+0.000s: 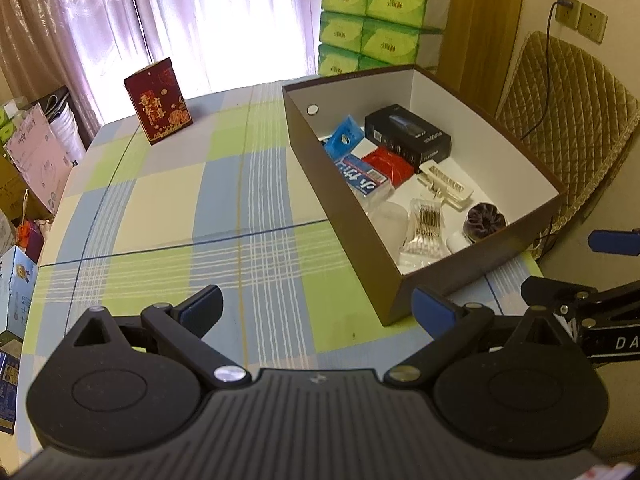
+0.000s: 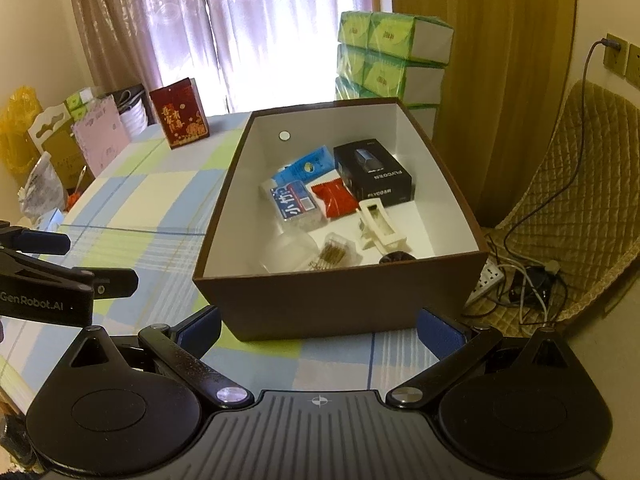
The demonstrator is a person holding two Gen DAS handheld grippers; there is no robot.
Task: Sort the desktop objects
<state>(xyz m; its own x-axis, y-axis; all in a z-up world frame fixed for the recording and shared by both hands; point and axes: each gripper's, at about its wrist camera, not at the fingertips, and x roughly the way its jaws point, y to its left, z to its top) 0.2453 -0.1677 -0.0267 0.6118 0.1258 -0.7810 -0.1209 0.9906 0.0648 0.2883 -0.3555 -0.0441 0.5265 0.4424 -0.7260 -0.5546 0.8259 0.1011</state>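
On the surface (image 1: pixel 168 196), a red carton (image 1: pixel 158 102) is left outside the box (image 2: pixel 340 304); both grippers (image 1: pixel 318 308) (image 2: pixel 318 326) are held released. Stiff, light card is judged best pinched across its sides.

Checked woven cloth (image 1: pixel 168 200), matt and faintly creased, across the frame's centre; at right, a matt brown cardboard box (image 2: pixel 344 304) with smooth white paper lining. Inside it, at centre right: glossy black carton (image 2: pixel 374 172), crinkled shiny red foil packet (image 2: pixel 334 200), clear glossy plastic pack of swabs (image 1: pixel 426 228), smooth cream plastic hair clip (image 2: pixel 380 228), dark ruffled fabric scrunchie (image 1: pixel 486 218). Matt black plastic with bright metal rivets on the left gripper (image 1: pixel 318 310) and right gripper (image 2: pixel 318 326) along the bottom edge; quilted tan fabric chair cover (image 1: pixel 568 120) at far right.
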